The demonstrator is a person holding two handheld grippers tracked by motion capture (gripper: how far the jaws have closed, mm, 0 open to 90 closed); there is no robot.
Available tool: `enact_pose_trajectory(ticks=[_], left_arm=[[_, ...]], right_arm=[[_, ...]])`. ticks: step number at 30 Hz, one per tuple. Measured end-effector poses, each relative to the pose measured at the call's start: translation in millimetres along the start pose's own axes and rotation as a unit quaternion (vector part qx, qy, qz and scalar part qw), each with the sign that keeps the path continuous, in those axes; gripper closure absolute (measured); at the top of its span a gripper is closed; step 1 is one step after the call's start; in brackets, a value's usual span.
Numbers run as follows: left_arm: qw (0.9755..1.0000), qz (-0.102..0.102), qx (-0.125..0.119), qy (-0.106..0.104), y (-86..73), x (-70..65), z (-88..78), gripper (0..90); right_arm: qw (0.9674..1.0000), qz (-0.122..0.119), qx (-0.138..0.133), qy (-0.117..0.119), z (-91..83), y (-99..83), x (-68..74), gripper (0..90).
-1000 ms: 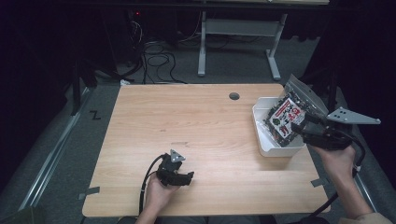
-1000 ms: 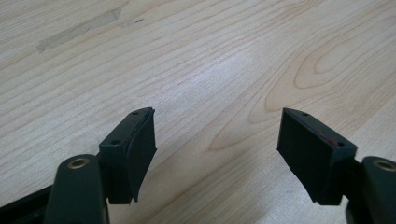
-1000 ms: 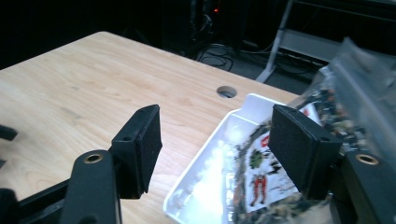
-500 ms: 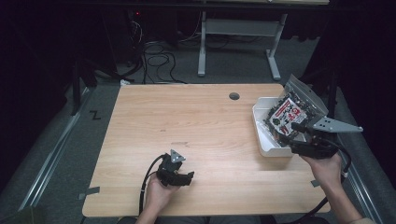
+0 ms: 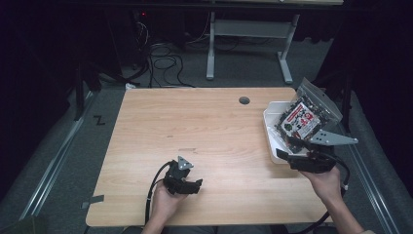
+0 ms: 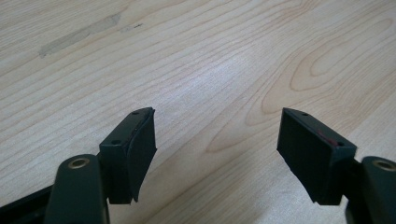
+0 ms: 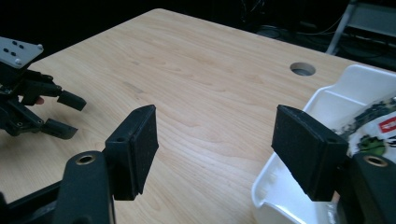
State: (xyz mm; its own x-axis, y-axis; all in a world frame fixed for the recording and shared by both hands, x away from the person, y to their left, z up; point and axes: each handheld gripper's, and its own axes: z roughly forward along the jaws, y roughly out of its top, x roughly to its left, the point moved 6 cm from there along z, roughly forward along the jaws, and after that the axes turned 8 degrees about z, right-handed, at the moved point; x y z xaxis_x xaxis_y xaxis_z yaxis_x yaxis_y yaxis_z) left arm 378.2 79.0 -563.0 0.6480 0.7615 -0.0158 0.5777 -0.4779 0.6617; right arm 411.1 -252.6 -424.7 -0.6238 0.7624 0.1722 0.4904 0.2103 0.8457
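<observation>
My left gripper [image 5: 196,185] rests low on the wooden table [image 5: 204,126] near its front edge, jaws wide apart with only bare wood between them [image 6: 215,140]. My right gripper [image 5: 283,156] hovers at the table's right side, just in front of the white bin [image 5: 269,127], and is open with nothing between its pads [image 7: 215,144]. A clear bag of dark pieces with a red and white label [image 5: 304,118] leans in the bin; its edge shows at the right of the right gripper view [image 7: 373,123]. The left gripper appears farther off in that view [image 7: 28,107].
A round cable hole [image 5: 244,100] lies near the table's far edge. Behind the table stands a grey metal frame [image 5: 248,34] with cables on the floor [image 5: 165,56]. Tape strips mark the floor at the left [image 5: 100,120].
My right gripper has come down and toward the table's front right, away from the bag. The left gripper has stayed put.
</observation>
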Motion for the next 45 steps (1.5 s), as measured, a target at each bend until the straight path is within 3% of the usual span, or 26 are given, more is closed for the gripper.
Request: enact_pose_trajectory(ticks=[13, 22, 45], left_arm=[[1.0, 0.002, -0.002, 0.001, 0.5, 0.0, -0.6, 28.5], [1.0, 0.002, -0.002, 0.001, 0.5, 0.1, -0.6, 28.5], [1.0, 0.007, 0.002, 0.0, 0.1, -1.2, 0.7, 28.6]], right_arm=[[0.9996, 0.003, 0.012, 0.024, 23.7, -19.1, 10.2, 34.2], [0.9988, 0.006, 0.036, 0.034, 43.4, -33.1, 16.6, 34.9], [0.9945, -0.017, 0.1, 0.026, 87.5, -58.2, 26.4, 35.0]])
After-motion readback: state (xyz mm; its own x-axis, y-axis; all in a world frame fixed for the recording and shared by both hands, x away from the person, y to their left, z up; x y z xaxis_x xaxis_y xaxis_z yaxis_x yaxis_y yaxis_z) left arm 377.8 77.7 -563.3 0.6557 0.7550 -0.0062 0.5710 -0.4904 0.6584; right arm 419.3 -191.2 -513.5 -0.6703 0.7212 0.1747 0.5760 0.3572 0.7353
